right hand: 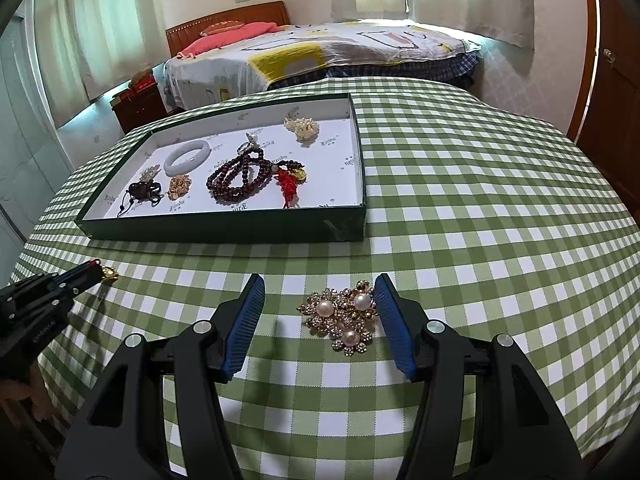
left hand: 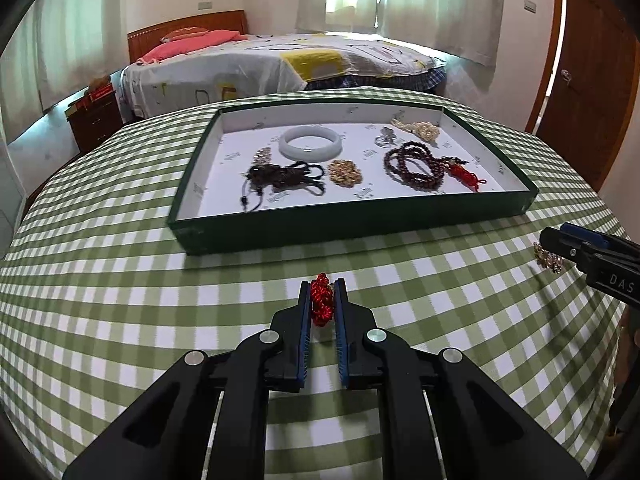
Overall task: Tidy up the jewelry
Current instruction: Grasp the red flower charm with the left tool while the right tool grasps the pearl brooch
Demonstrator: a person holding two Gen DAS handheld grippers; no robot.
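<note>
On checked surface (left hand: 120, 280): left gripper (left hand: 322, 292) fingers clenched on red knot (left hand: 321, 300); right gripper (right hand: 320, 300) fingers spread, flanking pearl brooch (right hand: 344, 316).

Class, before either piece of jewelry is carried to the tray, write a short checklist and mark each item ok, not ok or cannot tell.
1. Left tongs closed on the red knot: ok.
2. Knot lifted off the tablecloth: cannot tell.
3. Right tongs open around the pearl brooch: ok.
4. Brooch gripped: not ok, jaws apart.
5. Bare floor in the tray: ok, near its right wall.
</note>
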